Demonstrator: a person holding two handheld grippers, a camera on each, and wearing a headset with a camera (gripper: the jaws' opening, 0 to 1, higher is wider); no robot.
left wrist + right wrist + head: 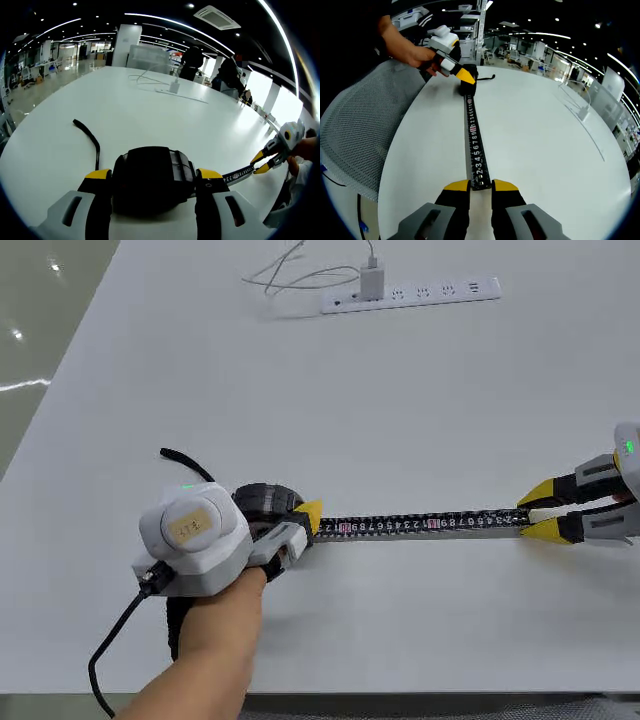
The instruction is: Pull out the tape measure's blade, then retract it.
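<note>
A black tape measure case (266,502) rests on the white table (330,400), and my left gripper (154,175) is shut on that case (151,177). Its black wrist strap (88,135) trails off to the left. The black blade with white numbers (420,524) runs flat along the table to the right. My right gripper (541,511) pinches the blade's end between its yellow fingertips (506,186). In the right gripper view the blade (474,145) stretches away to the case (468,84) and the left gripper (462,74).
A white power strip (412,294) with a plugged-in charger (371,282) and coiled white cable (292,274) lies at the table's far side. The near table edge (330,695) runs just below my left arm. People stand beyond the table's far end (192,60).
</note>
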